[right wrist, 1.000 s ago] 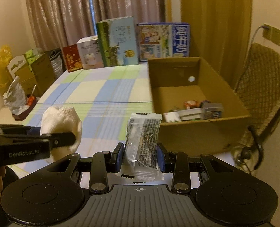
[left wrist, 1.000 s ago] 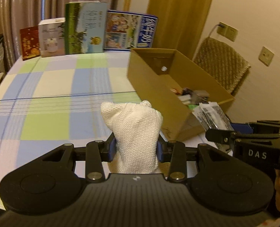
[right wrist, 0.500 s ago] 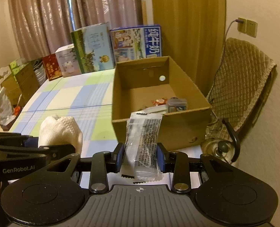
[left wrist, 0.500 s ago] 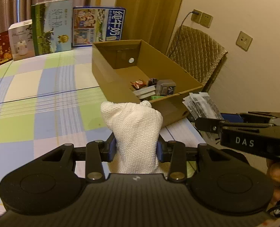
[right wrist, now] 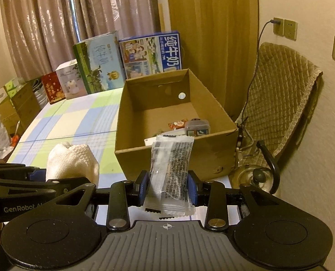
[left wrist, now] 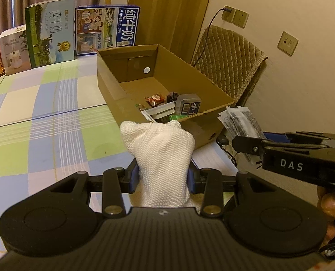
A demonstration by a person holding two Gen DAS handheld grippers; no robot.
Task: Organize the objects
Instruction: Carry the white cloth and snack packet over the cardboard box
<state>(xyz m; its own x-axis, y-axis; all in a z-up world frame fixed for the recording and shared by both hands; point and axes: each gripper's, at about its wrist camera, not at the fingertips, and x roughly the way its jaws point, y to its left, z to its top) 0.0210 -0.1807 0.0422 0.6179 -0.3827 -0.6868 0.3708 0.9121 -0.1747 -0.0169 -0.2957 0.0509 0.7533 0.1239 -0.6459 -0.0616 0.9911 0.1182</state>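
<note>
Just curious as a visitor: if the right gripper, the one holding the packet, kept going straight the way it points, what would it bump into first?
Probably the near wall of the cardboard box. The right gripper points straight at it, and its packet would likely touch first, though depth is hard to judge.

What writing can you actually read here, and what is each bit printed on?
"DAS": side of the right gripper.
"GenRobot.AI", last letters partly hidden: side of the left gripper.
"纯牛奶" and "PURE MILK": green milk carton.
"纯牛奶": blue milk carton.
"J10": white box.
Snack packet, items in the cardboard box: too small to read.
</note>
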